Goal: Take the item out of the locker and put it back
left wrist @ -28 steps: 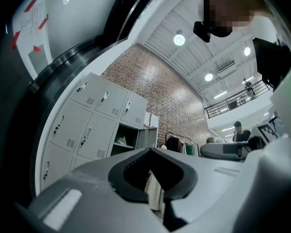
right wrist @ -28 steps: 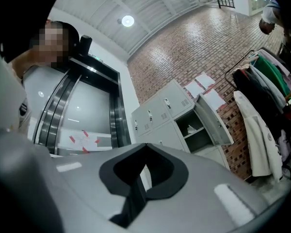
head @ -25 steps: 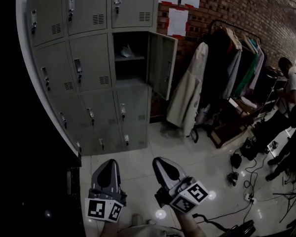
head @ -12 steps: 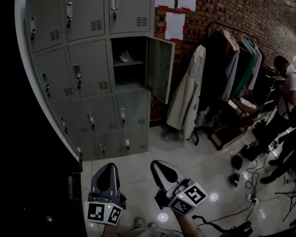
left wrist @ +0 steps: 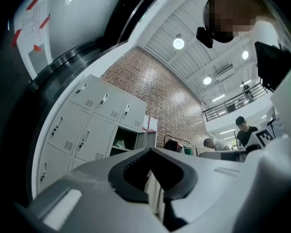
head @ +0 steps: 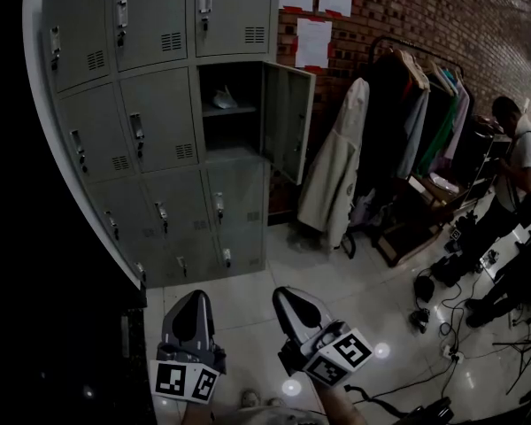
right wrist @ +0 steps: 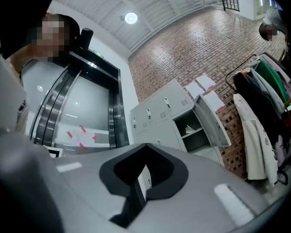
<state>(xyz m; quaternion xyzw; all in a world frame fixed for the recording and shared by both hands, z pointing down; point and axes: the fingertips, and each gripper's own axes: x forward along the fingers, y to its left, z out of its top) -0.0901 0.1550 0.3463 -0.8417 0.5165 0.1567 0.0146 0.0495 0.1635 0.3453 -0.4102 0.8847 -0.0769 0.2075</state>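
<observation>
your left gripper [head: 195, 296] and your right gripper [head: 288, 292] hang side by side low in the head view, near each other but apart, both tipped slightly upward toward the grey metal locker bank [head: 159, 113]. each one's jaws are pressed together tip to tip, with nothing between them.

from the grippers, the one open locker compartment [head: 234, 133] lies at about twelve o'clock, well apart from them, in the right-hand column of the bank. its grey door [head: 288, 120] is swung out at three o'clock of the opening. the small pale crumpled item [head: 226, 97] lies on the shelf inside that compartment, toward its left side. what it is made of is too small to tell.

at about two o'clock from the grippers a long beige coat [head: 334, 184] hangs at the near end of a dark clothes rail [head: 425, 56] against the red brick wall [head: 407, 16], where white paper sheets [head: 314, 41] are stuck. a person [head: 518, 162] stands at the far right, on the glossy white tiled floor [head: 363, 282].
</observation>
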